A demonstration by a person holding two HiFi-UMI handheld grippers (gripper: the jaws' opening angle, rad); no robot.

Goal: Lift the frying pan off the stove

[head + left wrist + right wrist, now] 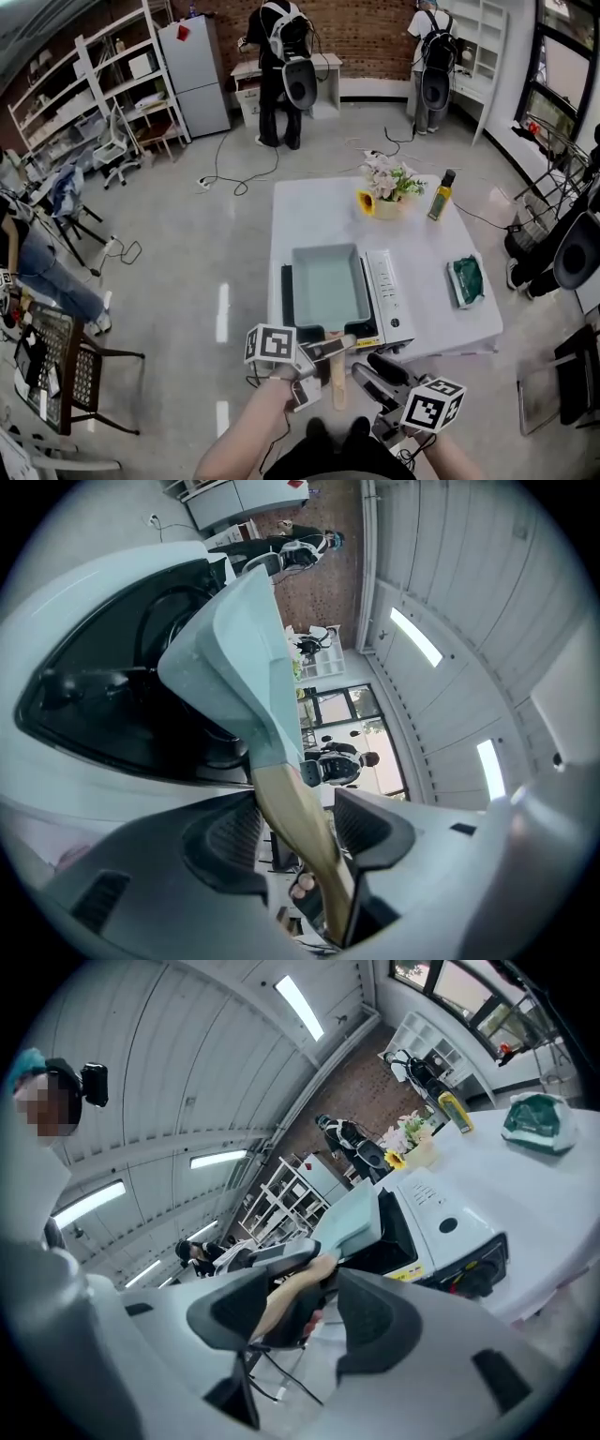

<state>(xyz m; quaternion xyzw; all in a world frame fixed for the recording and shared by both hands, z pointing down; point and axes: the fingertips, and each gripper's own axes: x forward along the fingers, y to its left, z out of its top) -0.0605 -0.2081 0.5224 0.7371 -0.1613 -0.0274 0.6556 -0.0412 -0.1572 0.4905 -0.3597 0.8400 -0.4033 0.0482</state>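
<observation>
Frying pan (330, 284) at stove (386, 291), wooden handle (337, 382) in left gripper's (326, 348) clenched jaws; right gripper's (373, 367) jaws apart, empty.

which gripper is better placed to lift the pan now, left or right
Left. The left gripper is shut on the wooden handle of the frying pan, while the right gripper hangs open beside it, gripping nothing.
</observation>
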